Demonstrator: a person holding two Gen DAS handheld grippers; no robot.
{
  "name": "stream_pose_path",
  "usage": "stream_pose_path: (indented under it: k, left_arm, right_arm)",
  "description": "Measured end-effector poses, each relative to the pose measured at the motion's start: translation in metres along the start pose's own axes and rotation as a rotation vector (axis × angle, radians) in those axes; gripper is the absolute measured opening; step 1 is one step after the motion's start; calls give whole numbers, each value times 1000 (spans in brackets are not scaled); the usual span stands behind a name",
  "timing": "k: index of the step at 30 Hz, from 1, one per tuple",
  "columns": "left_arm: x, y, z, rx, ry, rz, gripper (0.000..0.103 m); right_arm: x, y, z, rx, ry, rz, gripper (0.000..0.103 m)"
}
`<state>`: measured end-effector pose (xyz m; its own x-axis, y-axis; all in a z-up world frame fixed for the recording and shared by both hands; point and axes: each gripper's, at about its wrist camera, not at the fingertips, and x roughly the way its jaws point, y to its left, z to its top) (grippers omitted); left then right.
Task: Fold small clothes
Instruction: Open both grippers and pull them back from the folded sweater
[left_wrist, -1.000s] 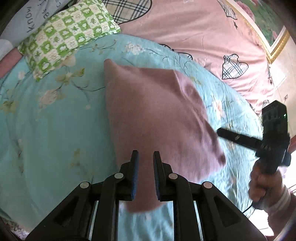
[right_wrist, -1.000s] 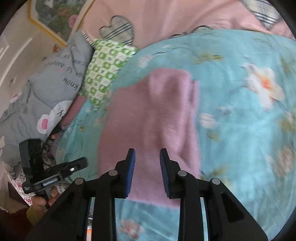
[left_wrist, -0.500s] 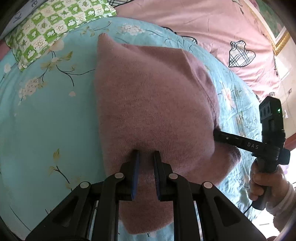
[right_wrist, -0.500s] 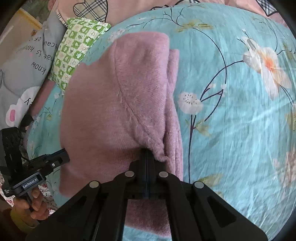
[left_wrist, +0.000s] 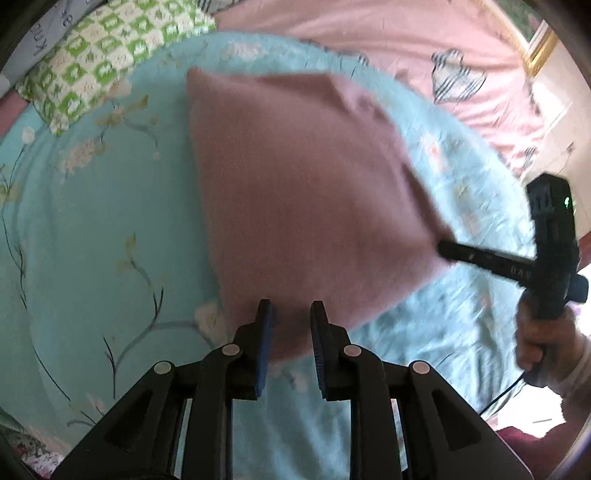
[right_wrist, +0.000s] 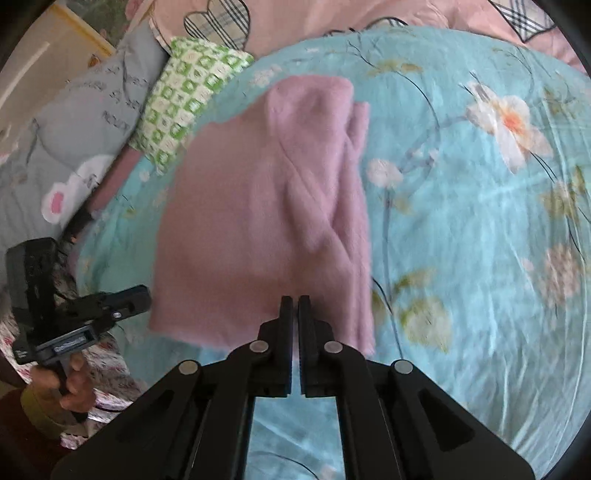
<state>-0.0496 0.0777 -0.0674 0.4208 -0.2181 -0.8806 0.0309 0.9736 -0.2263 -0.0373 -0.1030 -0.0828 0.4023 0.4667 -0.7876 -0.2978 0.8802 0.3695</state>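
Pink garment (left_wrist: 303, 192) on bed (left_wrist: 92, 221)
Left gripper (left_wrist: 290, 314) fingers apart, empty; right gripper (right_wrist: 294, 300) fingers together, grip on garment unclear

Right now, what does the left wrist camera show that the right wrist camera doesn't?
Only the left wrist view shows the left hand-held gripper open over the near edge of the pink garment, and the right one reaching that garment's right corner. Only the right wrist view shows the right hand-held gripper with its jaws together, the garment's folded layers, a grey pillow and a big white flower print. Both show the garment on the turquoise floral sheet and the green checked pillow.
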Motion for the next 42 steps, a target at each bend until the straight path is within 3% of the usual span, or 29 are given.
stream_pose_path:
  k: [2, 6, 11, 12, 13, 15, 16, 22, 29, 35, 42]
  left_arm:
    - [11, 2, -5, -7, 19, 14, 21]
    - [8, -1, -2, -11, 6, 26, 22]
    - [-15, -10, -3, 13, -45, 40, 50]
    - [-20, -11, -5, 14, -55, 39, 51]
    - [-23, -11, -6, 14, -61, 39, 54]
    - [-32, -13, -12, 23, -79, 55, 59]
    - [-36, -15, -15, 32, -88, 69, 63]
    - [-46, -24, -47, 106, -112, 167, 77]
    - [-38, -21, -81, 144, -86, 233, 78]
    - [-41, -26, -85, 180, -116, 265, 78]
    - [-64, -25, -67, 166, -184, 283, 79]
  right_arm:
    - [9, -11, -7, 27, 26, -39, 3]
    - [14, -22, -7, 96, 14, -1, 3]
    - [-14, -3, -14, 50, -38, 29, 8]
    - [-22, 0, -16, 36, -53, 30, 17]
    - [-29, 3, -19, 25, -69, 28, 34]
    - [-44, 12, -26, 2, -113, 14, 56]
    - [-50, 15, -29, -9, -134, 9, 58]
    - [-68, 32, -56, -98, -181, -53, 60]
    - [-53, 34, -90, -114, -131, -127, 64]
    - [-39, 44, -107, -156, -94, -148, 69]
    - [-43, 57, -99, -207, -118, -147, 74]
